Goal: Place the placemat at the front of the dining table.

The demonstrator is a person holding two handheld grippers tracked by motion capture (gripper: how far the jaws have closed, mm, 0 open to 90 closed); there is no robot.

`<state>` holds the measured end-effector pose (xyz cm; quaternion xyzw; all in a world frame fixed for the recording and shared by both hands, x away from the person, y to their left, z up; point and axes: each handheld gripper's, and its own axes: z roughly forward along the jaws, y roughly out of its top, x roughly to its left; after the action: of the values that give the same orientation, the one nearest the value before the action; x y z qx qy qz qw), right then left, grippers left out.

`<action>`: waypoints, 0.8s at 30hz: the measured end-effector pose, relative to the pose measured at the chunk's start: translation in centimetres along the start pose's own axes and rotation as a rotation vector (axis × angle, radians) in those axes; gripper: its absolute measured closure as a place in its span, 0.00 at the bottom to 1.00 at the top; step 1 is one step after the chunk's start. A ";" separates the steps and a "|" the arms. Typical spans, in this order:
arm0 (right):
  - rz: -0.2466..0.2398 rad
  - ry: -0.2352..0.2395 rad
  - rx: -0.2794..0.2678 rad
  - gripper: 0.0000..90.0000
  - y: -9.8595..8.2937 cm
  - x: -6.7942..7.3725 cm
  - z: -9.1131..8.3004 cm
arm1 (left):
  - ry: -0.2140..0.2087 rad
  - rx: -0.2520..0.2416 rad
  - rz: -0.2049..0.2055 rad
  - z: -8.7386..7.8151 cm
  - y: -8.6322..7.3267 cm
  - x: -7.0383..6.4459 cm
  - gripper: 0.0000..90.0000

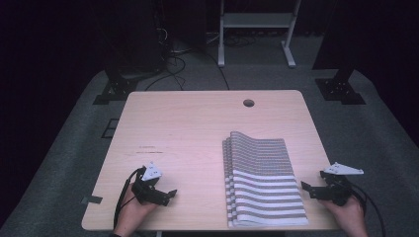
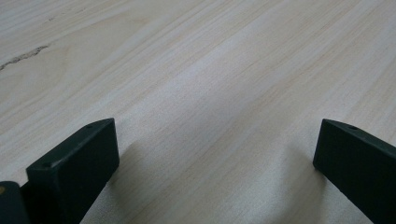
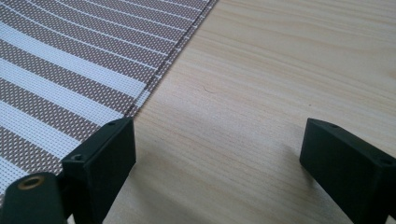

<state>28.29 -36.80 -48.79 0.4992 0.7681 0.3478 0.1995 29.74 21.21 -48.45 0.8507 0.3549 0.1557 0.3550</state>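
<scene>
Pale wood runs under everything: the tabletop (image 1: 188, 128) carries a folded striped cloth (image 1: 262, 182), brown and white bands, lying on its right half near my edge. My right tongs (image 1: 307, 188) sit low just beside the cloth's right border, jaws spread wide with nothing between them; in the right gripper view one jaw stands at the cloth's hem (image 3: 159, 77) and the other over bare wood. My left tongs (image 1: 170, 193) rest well apart from the cloth on the left side, jaws also wide apart over bare wood grain. A round cable hole (image 1: 248, 103) sits near the far edge. Nothing lies between either tongs and the cloth.
</scene>
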 end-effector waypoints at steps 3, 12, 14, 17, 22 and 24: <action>-0.004 -0.003 0.001 0.10 0.0 0.0 0.0 | 0.000 0.000 0.000 0.0 0.0 0.0 0.00; -0.019 -0.003 0.004 0.10 -0.1 0.2 0.0 | -0.013 -0.002 0.007 0.1 0.1 -0.3 0.00; -0.019 -0.003 0.004 0.10 0.0 0.2 0.0 | -0.021 -0.005 0.010 0.2 0.2 -0.4 0.00; -0.027 -0.012 0.007 0.10 0.0 0.3 0.1 | -0.036 -0.012 -0.004 0.0 0.2 -0.3 0.00; -0.028 -0.013 0.008 0.10 0.0 0.3 0.1 | -0.045 -0.011 0.001 0.1 0.5 -0.3 0.00; -0.028 -0.013 0.008 0.10 0.0 0.3 0.1 | -0.044 -0.017 0.012 0.0 0.8 -0.4 0.00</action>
<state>28.18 -36.48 -48.82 0.4915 0.7750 0.3388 0.2073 29.86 20.56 -47.90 0.8530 0.3406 0.1422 0.3691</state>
